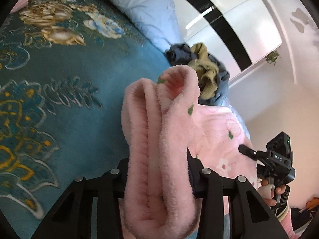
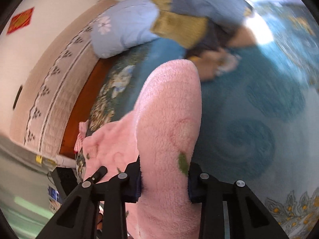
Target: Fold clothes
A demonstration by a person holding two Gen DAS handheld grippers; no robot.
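Observation:
A pink fleece garment (image 1: 159, 123) with small green leaf prints is held up over a teal floral bedspread (image 1: 65, 83). My left gripper (image 1: 157, 175) is shut on a bunched fold of it, which stands up between the fingers. My right gripper (image 2: 164, 183) is shut on another thick fold of the same garment (image 2: 169, 119). The right gripper (image 1: 277, 159) also shows at the right of the left wrist view, beside more of the pink cloth. The left gripper's fingertip (image 2: 99, 173) shows at the lower left of the right wrist view.
A crumpled pile of blue and olive clothes (image 1: 203, 73) lies near a light blue flowered pillow (image 1: 147, 10); both also show in the right wrist view, the pile (image 2: 189, 20) and the pillow (image 2: 123, 29). A padded headboard (image 2: 49, 83) and white wardrobe (image 1: 249, 20) border the bed.

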